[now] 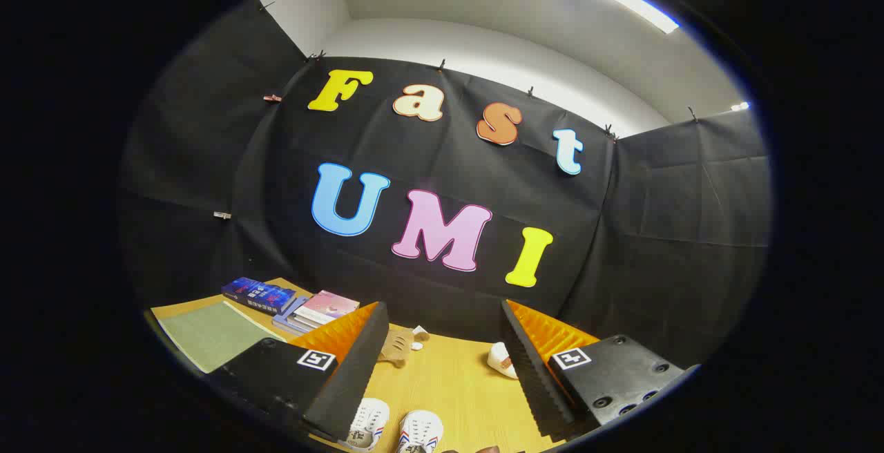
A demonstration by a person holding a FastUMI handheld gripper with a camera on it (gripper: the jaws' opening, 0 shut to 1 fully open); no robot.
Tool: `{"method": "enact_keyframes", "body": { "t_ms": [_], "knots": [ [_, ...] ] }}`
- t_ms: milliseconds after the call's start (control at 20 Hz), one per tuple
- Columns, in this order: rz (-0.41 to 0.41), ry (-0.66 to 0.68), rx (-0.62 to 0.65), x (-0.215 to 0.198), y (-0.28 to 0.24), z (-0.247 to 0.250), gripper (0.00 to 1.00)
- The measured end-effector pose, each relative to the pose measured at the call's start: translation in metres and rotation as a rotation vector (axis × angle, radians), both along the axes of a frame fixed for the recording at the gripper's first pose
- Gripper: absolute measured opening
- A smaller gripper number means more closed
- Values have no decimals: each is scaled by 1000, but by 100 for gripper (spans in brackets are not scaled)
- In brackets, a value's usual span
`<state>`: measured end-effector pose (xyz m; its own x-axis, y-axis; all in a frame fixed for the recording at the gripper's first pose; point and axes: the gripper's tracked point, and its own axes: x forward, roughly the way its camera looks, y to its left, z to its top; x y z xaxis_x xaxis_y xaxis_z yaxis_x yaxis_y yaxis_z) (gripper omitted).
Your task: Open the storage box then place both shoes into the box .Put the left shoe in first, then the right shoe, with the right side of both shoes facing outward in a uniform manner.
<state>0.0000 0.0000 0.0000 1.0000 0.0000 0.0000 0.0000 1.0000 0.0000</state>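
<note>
A flat green mat (207,332) lies at the left on the yellow wooden surface (449,384), with a stack of blue and pink books (290,304) just beside it. The gripper (442,370) has its fingers spread wide and holds nothing. Low between them sit 2 small white shoes with red and blue stripes (394,429). They look light and soft, so I would pinch 1 by its side wall. Farther ahead sit a tan paper scrap (397,346) and a small white thing (503,360). I can't see a storage box

Matt wood-grain table (456,384), ribbed tool fingers (532,370) spread apart, canvas-like shoes (420,432).
</note>
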Motion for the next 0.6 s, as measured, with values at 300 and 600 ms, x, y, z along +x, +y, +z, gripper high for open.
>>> {"method": "enact_keyframes", "body": {
  "t_ms": [300, 600],
  "knots": [
    [-6, 6, 12, -4, -1, -3, 97],
    [-3, 17, 12, -3, 1, -6, 97]
  ]
}}
